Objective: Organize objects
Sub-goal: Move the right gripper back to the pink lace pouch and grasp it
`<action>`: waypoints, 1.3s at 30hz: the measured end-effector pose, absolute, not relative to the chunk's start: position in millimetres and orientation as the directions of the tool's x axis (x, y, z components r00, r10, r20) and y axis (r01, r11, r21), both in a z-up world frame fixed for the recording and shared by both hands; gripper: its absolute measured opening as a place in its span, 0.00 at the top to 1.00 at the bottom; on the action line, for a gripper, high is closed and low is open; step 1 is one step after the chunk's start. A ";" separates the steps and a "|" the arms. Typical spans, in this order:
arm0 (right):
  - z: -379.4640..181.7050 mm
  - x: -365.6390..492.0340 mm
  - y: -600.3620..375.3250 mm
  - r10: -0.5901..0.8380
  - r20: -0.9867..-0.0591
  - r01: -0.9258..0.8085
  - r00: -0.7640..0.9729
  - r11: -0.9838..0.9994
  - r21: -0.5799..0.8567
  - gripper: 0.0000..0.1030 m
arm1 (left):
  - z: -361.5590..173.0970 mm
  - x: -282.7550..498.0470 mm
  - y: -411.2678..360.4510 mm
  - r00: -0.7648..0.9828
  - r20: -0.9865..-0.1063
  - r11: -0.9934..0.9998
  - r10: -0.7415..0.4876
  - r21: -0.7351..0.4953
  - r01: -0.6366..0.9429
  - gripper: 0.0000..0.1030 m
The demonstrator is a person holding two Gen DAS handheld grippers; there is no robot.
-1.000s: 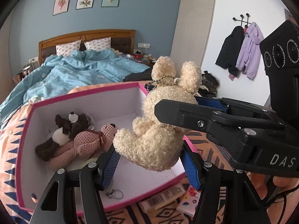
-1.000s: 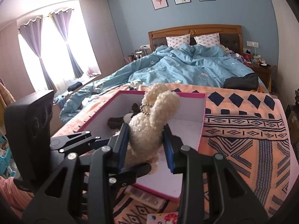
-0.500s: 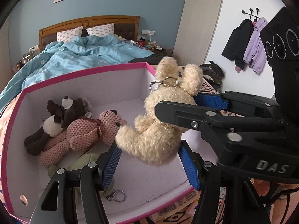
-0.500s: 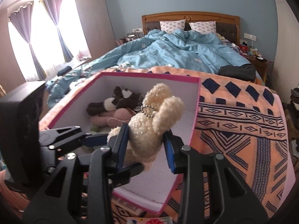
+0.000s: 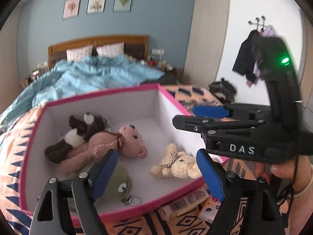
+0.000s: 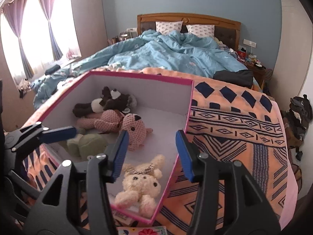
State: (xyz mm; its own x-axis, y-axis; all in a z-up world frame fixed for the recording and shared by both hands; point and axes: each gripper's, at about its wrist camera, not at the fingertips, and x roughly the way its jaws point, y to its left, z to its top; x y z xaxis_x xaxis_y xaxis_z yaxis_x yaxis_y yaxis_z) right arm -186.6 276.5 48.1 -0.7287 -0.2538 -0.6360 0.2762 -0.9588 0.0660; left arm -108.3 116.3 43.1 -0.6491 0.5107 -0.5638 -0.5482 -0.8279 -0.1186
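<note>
Left wrist view: the left tongs (image 5: pixel 158 173) have just been opening and hold nothing; the cream bear (image 5: pixel 176 165) lies in the box (image 5: pixel 101 96) at its near right corner.

Right wrist view: the right tongs (image 6: pixel 151 154), just opened, are empty above the bear (image 6: pixel 139 186).

Blue wall (image 6: pixel 121 9), wooden bed (image 6: pixel 187 18), bright curtained window (image 6: pixel 37 37).

A curly-pile cream plush bear (image 6: pixel 139 186) lies in a matt white card box with pink edging (image 6: pixel 137 76), beside a coarse-knit pink bear (image 6: pixel 125 126), on woven patterned cloth (image 6: pixel 234 129)
</note>
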 end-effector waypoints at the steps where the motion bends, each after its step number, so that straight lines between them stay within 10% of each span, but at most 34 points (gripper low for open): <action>1: 49.9 -182.3 277.8 -0.269 -0.628 0.285 -0.730 -0.955 0.078 0.48 | 45.7 -103.1 112.9 -0.655 -0.552 -0.826 0.517 -0.118 -0.552 0.18; 15: 63.0 -86.6 294.7 -0.499 -0.489 0.392 -0.716 -0.866 0.310 0.38 | 55.0 -27.1 67.5 -0.760 -0.403 -0.851 0.511 -0.108 -0.515 0.00; 39: -58.4 -14.1 281.5 -0.499 -0.700 0.269 -0.511 -0.866 0.421 0.37 | -29.2 38.8 56.1 -0.593 -0.610 -0.817 0.526 -0.168 -0.551 0.00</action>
State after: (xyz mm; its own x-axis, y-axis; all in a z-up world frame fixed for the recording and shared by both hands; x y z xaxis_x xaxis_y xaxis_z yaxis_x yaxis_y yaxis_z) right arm -14.1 281.5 -58.4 -0.5110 -0.4987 -0.7001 0.2693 -0.8664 0.4205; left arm 38.8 56.1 -29.2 -0.5927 0.5257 -0.6102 -0.5515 -0.8170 -0.1683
